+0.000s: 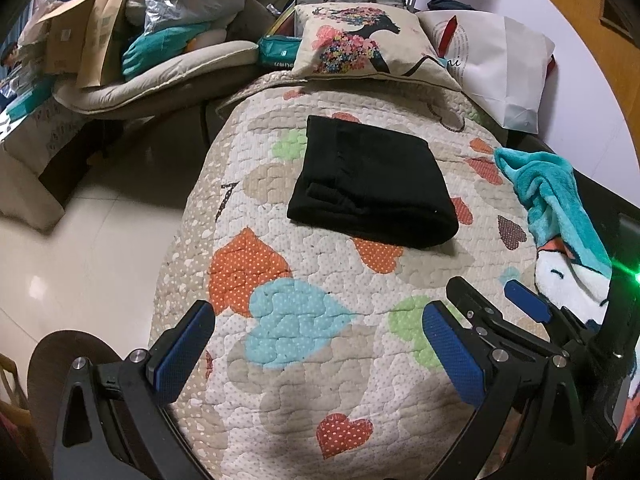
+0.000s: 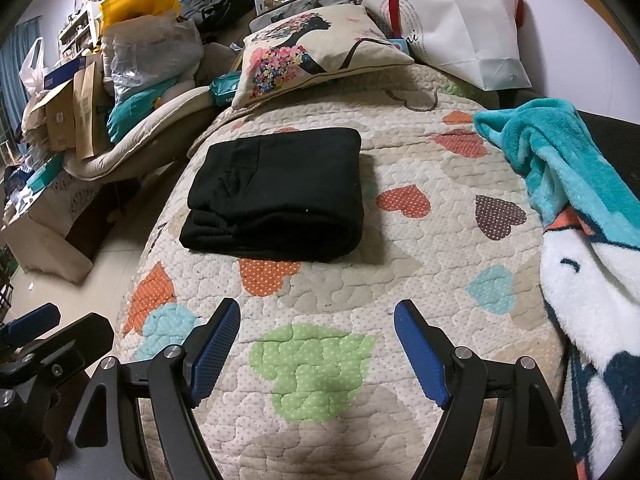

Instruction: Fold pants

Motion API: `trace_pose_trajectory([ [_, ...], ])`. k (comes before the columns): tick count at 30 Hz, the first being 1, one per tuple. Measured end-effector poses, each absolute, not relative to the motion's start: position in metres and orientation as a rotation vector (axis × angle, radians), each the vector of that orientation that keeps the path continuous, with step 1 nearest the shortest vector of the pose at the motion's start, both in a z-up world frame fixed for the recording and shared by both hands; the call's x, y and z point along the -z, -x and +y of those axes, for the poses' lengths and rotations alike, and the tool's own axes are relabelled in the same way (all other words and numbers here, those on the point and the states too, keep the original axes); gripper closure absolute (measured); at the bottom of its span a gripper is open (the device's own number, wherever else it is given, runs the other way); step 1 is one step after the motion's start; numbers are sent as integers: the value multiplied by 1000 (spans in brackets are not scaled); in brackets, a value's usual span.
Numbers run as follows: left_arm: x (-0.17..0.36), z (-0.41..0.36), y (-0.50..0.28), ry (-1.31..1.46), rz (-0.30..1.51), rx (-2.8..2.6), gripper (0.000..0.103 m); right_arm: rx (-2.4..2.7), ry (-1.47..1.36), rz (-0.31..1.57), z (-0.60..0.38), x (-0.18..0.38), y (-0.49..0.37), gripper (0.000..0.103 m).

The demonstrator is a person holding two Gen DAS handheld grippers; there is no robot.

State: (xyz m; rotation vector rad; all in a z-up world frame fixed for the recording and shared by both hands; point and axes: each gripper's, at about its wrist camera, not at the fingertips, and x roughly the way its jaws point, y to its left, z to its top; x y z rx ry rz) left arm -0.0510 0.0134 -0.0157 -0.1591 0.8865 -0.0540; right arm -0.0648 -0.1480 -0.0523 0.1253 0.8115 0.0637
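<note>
The black pants (image 1: 370, 184) lie folded into a compact rectangle on the heart-patterned quilt (image 1: 304, 320); they also show in the right wrist view (image 2: 280, 196). My left gripper (image 1: 320, 348) is open and empty, held back over the near part of the quilt, well short of the pants. My right gripper (image 2: 318, 352) is open and empty, also near the quilt's front. The right gripper's fingers (image 1: 524, 300) show at the right in the left wrist view. The left gripper's fingers (image 2: 36, 320) show at the left edge in the right wrist view.
A printed cushion (image 2: 316, 48) and a white paper bag (image 2: 460, 20) sit at the quilt's far end. A teal and white fleece blanket (image 2: 580, 200) hangs on the right. Boxes and bags (image 2: 120, 80) are piled on the left, beyond a strip of floor (image 1: 80, 260).
</note>
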Motion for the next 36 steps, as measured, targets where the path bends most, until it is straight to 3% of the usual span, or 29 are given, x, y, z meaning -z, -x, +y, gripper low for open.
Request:
trace_pose_trajectory([
  [36, 27, 22, 45, 197, 916, 52, 0, -66, -115, 835, -145, 58, 61, 19],
])
